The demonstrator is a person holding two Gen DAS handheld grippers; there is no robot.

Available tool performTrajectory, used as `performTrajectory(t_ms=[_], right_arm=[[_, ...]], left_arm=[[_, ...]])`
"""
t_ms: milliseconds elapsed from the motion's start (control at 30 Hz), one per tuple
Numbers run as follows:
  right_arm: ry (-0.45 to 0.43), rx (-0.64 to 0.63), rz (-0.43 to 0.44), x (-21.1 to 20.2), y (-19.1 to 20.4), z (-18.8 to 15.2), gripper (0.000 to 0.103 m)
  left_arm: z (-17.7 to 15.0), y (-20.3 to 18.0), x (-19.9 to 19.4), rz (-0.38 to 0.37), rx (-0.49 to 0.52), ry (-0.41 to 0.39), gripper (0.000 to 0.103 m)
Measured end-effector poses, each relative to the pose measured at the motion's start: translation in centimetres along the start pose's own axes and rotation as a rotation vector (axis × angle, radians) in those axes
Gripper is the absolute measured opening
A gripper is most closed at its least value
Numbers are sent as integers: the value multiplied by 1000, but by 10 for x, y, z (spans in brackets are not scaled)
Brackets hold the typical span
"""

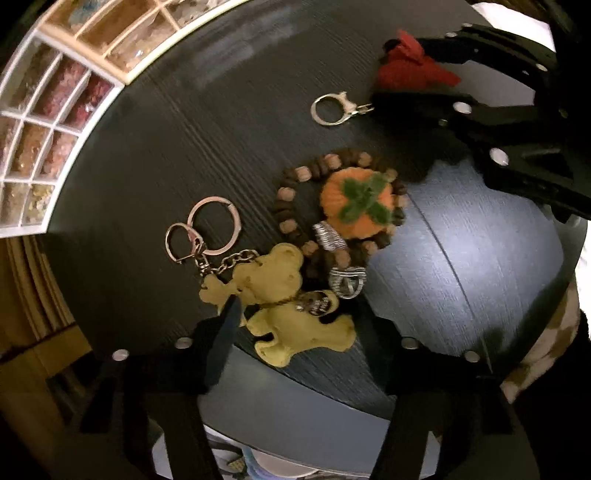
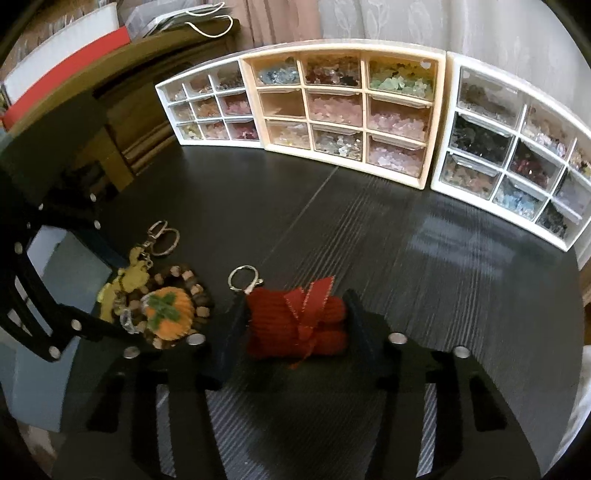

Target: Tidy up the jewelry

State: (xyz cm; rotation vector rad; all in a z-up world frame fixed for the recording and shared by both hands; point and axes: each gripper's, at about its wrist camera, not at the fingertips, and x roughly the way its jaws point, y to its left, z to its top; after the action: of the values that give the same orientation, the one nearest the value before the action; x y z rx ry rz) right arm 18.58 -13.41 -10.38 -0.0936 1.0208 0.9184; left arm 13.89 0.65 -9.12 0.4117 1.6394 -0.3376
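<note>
A yellow felt bear keychain (image 1: 295, 328) lies on the dark table (image 1: 166, 129), its key rings (image 1: 214, 229) trailing toward the upper left. My left gripper (image 1: 299, 314) points straight down over it, both pads against the bear's sides. Beside the bear is a wooden bead bracelet (image 1: 284, 206) with an orange knitted pumpkin (image 1: 354, 206) on it. In the right wrist view my right gripper (image 2: 295, 306) is closed on a red knitted charm (image 2: 295, 317) with a red ribbon, one finger on each side. The charm's silver clasp ring (image 2: 242, 278) rests on the table.
Three small drawer organizers full of beads line the table's far side: a white one (image 2: 210, 110), a beige one (image 2: 347, 110) and another white one (image 2: 517, 147). Wooden furniture and paper bags (image 2: 207, 22) stand behind at the left. The table's edge runs close under the left gripper.
</note>
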Motion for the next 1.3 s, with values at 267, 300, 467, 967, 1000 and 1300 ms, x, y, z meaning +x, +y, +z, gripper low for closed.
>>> performTrajectory(t_ms=[267, 300, 467, 967, 1000, 1300], right_arm=[[1, 75, 31, -9, -6, -3, 47], [-5, 76, 27, -12, -7, -4, 47], [-19, 88, 18, -22, -9, -4, 47], [-32, 76, 14, -40, 2, 2, 47], [-29, 75, 17, -40, 2, 2, 47], [-34, 81, 26, -41, 5, 5, 47]], left_arm=[[-1, 9, -11, -58, -63, -69, 45], [-7, 8, -12, -65, -73, -78, 44], [-18, 22, -26, -102, -115, -128, 36], [-51, 56, -58, -60, -230, -198, 11], [-52, 60, -60, -40, -233, -199, 11], [-52, 87, -46, -44, -287, -180, 14]])
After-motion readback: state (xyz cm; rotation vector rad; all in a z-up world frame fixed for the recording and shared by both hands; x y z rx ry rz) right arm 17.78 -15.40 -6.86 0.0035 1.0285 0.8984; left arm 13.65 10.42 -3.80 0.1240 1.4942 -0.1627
